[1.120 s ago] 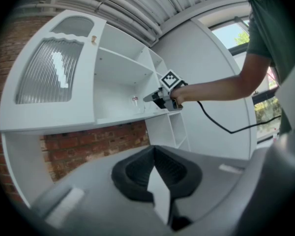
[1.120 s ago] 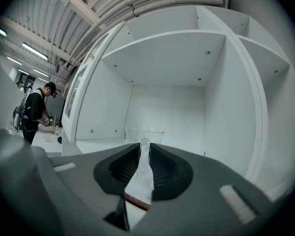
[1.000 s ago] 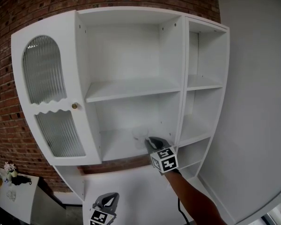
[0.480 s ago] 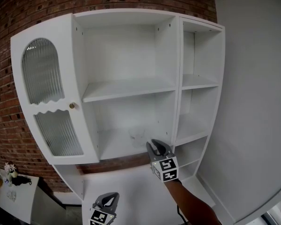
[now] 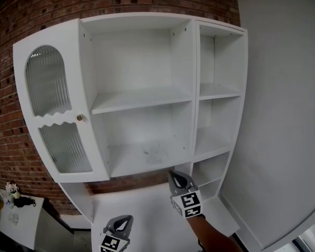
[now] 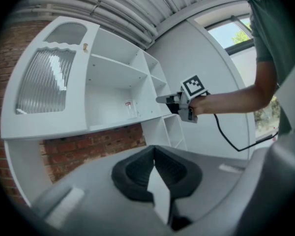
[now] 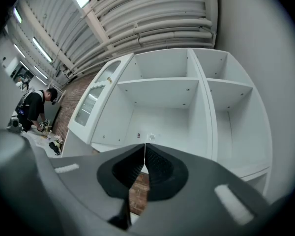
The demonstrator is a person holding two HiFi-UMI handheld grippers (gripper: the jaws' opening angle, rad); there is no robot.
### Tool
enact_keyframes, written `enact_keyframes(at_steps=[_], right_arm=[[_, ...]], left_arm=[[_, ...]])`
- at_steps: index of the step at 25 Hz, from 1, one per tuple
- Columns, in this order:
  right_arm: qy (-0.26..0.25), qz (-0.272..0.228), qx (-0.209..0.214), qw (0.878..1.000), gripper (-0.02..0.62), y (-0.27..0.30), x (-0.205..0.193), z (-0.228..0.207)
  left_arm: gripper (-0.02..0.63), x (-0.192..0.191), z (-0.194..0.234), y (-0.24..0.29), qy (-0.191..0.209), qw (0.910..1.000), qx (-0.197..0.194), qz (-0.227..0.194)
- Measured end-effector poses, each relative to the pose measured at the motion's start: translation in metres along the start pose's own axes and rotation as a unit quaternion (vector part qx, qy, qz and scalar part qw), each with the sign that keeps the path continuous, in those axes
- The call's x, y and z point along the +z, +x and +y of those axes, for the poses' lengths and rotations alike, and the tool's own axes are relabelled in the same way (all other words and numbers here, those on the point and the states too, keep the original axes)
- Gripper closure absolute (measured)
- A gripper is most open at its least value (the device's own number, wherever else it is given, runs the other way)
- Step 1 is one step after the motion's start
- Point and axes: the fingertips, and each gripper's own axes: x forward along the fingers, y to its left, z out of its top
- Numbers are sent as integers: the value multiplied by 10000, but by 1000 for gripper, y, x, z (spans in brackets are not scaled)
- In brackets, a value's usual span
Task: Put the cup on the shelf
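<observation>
Now the cup (image 5: 155,151) (image 6: 132,109), clear and hard to make out against the white, stands upright on the lower shelf (image 5: 127,168) of the cabinet's (image 5: 137,21) wide middle bay, toward the back. The right gripper (image 5: 176,176) (image 7: 145,145) (image 6: 160,99) hangs below and in front of that shelf, well apart from the cup, which lies at about 11 o'clock from its tips in the head view. Its jaws have just been closing and now meet tip to tip with nothing between them. The shelf's front edge runs between these tips and the cup.

At 12 o'clock above the cup the upper shelf board (image 5: 139,100) roofs the bay. At 3 o'clock an upright divider (image 5: 193,88) walls it off from a narrow stack of side compartments (image 5: 220,91). At 9 o'clock the cabinet door (image 5: 52,106), with ribbed glass panes and a small brass knob (image 5: 79,118), stands swung open against the brick wall (image 5: 10,46).

The left gripper (image 5: 123,222) (image 6: 154,149) sits low at 7 o'clock in the head view, its jaws pressed together and empty. A black cable (image 6: 226,136) trails from the right gripper. In the right gripper view a person (image 7: 37,107) bends over a bench at 9 o'clock.
</observation>
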Motion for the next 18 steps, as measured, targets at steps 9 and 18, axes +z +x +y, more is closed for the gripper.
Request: enact_keyframes(at_steps=[9,18], right_arm=[[-120,486,615,9969,589,-52,-26,47],[-279,782,1001,9915,590,-104,-22,72]], left_arm=[[602,8,-11,-7,18,10000,57,-77],[603,28,-26,-22,250,9995,121,-155]])
